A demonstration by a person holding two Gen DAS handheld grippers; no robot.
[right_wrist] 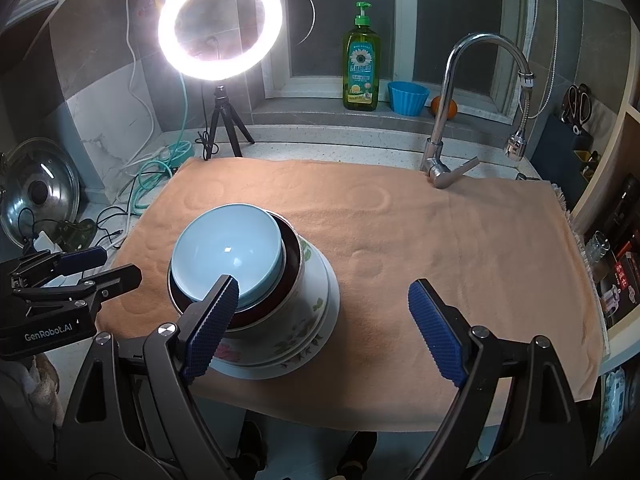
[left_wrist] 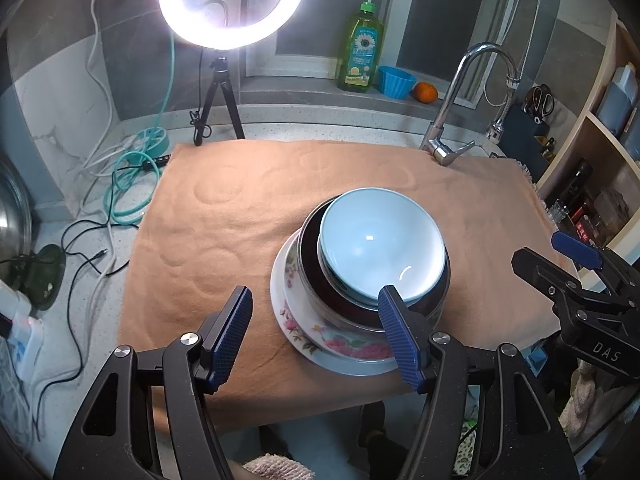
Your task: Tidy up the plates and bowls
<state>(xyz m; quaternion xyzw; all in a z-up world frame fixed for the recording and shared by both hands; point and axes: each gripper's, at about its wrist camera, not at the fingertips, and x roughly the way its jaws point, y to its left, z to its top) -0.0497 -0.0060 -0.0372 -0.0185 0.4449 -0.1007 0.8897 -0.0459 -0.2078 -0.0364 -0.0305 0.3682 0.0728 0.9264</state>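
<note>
On the worktop (right_wrist: 96,216), going left to right, you had a steel pot lid (right_wrist: 38,190) propped at the far left, a coil of teal cable (left_wrist: 132,184), then a lit ring light (right_wrist: 220,24) on its tripod. Your left tool (left_wrist: 316,330) hung released, jaws wide apart, grasping nothing, just in front of the stack. One orange cloth (right_wrist: 460,240) covered the worktop, and on it stood one stack: a pale blue bowl (left_wrist: 380,240) nested in a dark bowl (left_wrist: 310,256), over a floral bowl (right_wrist: 308,300) and a white floral plate (left_wrist: 332,354). Whether more plates lay between, you could not tell. Your right tool (right_wrist: 324,326) was likewise released and empty, beside the stack. Behind stood one soap bottle (right_wrist: 361,68), one blue cup (right_wrist: 408,98), one orange (left_wrist: 425,92) and one faucet (right_wrist: 448,120). Only the right wrist view showed the pot lid whole; only the left showed the shelves (left_wrist: 600,120) at far right clearly.
</note>
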